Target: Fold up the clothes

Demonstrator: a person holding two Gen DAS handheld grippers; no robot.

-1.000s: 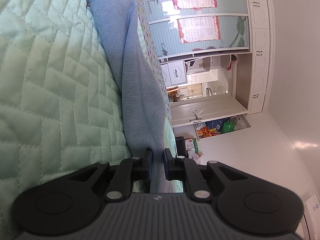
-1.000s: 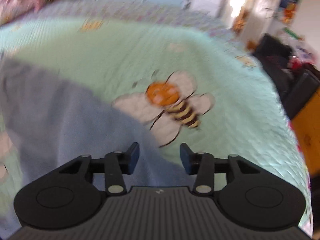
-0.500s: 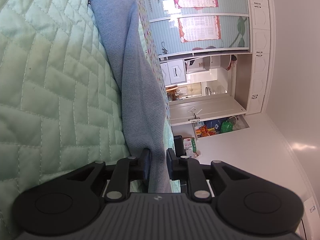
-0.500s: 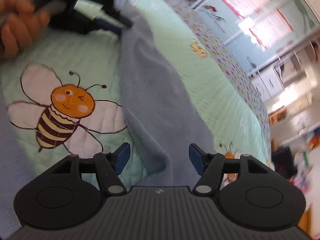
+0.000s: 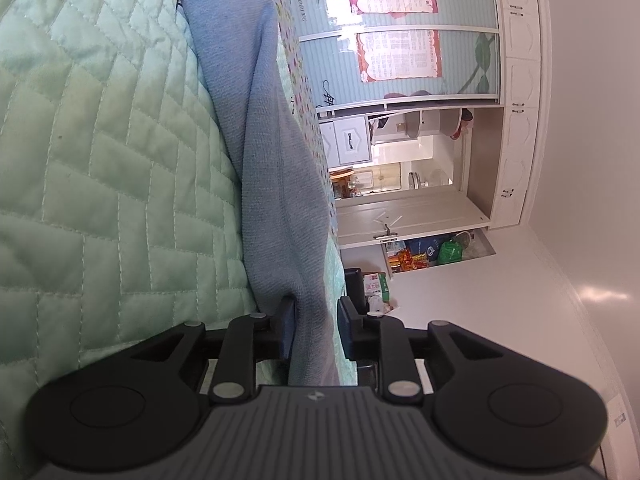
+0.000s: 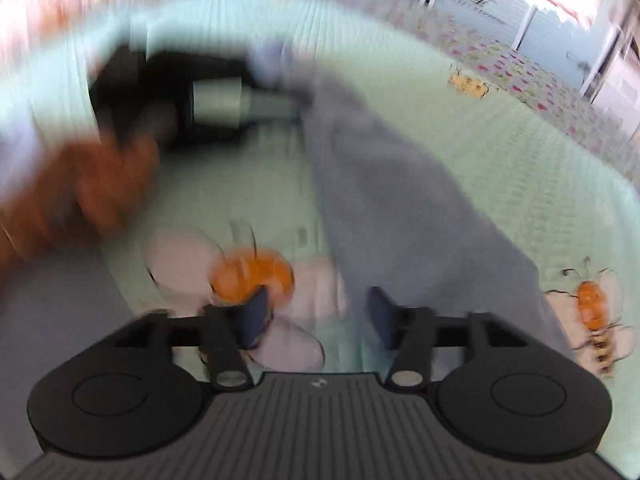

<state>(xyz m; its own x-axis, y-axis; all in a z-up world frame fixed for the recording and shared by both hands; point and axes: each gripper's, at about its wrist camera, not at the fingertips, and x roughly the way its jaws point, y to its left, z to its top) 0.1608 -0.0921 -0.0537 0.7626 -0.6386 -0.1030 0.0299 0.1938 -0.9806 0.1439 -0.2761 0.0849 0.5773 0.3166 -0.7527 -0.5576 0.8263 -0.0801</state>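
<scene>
A grey-blue knit garment (image 5: 264, 152) lies on the mint-green quilted bedspread (image 5: 100, 160). Its near end passes between the jaws of my left gripper (image 5: 316, 326), which stand a little apart with the cloth loose between them. In the blurred right wrist view the same garment (image 6: 400, 200) stretches from the left gripper and the hand holding it (image 6: 168, 108) down toward my right gripper (image 6: 320, 312). The right gripper is open and empty, low over the garment's near edge and an orange bee print (image 6: 252, 276).
The bed's far edge has a floral border (image 5: 304, 92). Beyond it are a wardrobe with pink posters (image 5: 396, 24), an open doorway (image 5: 400, 172) and bags on the floor (image 5: 432, 252). A second bee print (image 6: 592, 312) lies to the right.
My left gripper's jaws have parted, loosening their hold on the garment. My right gripper has swung fast across the bed and now points along the garment toward the left gripper.
</scene>
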